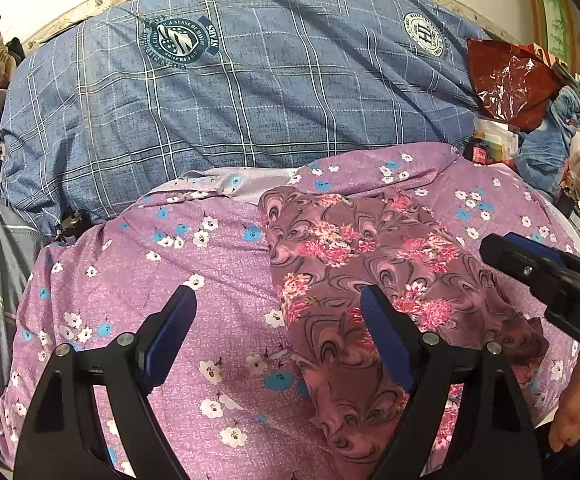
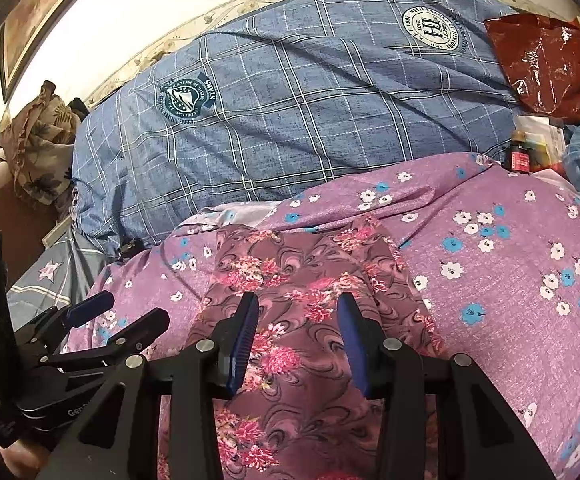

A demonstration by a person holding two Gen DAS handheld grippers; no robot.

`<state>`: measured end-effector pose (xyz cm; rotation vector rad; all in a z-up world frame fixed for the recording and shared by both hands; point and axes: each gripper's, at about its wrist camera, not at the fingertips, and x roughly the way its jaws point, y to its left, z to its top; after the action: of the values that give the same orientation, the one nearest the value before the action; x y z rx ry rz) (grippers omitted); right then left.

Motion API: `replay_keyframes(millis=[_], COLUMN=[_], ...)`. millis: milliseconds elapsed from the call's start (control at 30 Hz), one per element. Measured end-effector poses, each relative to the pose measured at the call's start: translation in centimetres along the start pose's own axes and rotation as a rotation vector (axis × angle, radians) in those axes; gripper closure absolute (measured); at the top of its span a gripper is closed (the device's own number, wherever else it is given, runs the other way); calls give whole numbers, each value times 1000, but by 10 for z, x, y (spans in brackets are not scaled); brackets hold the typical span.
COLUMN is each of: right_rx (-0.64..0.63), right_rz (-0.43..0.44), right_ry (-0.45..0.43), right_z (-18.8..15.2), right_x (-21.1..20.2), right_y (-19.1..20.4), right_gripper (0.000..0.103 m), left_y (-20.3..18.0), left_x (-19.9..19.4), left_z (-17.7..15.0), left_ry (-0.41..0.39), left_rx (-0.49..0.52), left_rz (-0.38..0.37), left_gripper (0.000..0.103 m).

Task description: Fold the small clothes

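Your left gripper hangs over the near part of the bed with its jaws spread wide and nothing between them, only the purple flowered sheet showing through the gap. The small garment, a mauve piece with pink blossoms and dark swirls, lies flat on that sheet, to the right of your left gripper, its near end running under that gripper's right finger. Your right gripper sits directly above the garment, jaws part-way apart with cloth visible below the gap, but the blue pads are not pressing on it, so nothing is gripped. In the left wrist view that right gripper pokes in from the right edge, over the garment's right side. Beyond the sheet, at the far side, a blue plaid quilt is heaped against the wall, and a red plastic bag sits at the far right.
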<state>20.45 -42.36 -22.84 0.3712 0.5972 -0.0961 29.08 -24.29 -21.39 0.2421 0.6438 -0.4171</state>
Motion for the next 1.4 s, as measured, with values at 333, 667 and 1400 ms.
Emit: replay_keyframes(millis=[333, 667, 1400], right_rx=[2, -9, -79], right_rz=[-21, -194, -371], right_ry=[3, 27, 0], right_z=[1, -1, 3], right_x=[-1, 2, -3], right_y=[-6, -9, -11], right_gripper=[60, 60, 60], left_y=[-4, -7, -21], left_x=[6, 9, 22], left_z=[-1, -3, -7], left_ry=[12, 21, 50], left_rx=[8, 19, 47], left_rz=[6, 10, 17], left_gripper=[18, 18, 18])
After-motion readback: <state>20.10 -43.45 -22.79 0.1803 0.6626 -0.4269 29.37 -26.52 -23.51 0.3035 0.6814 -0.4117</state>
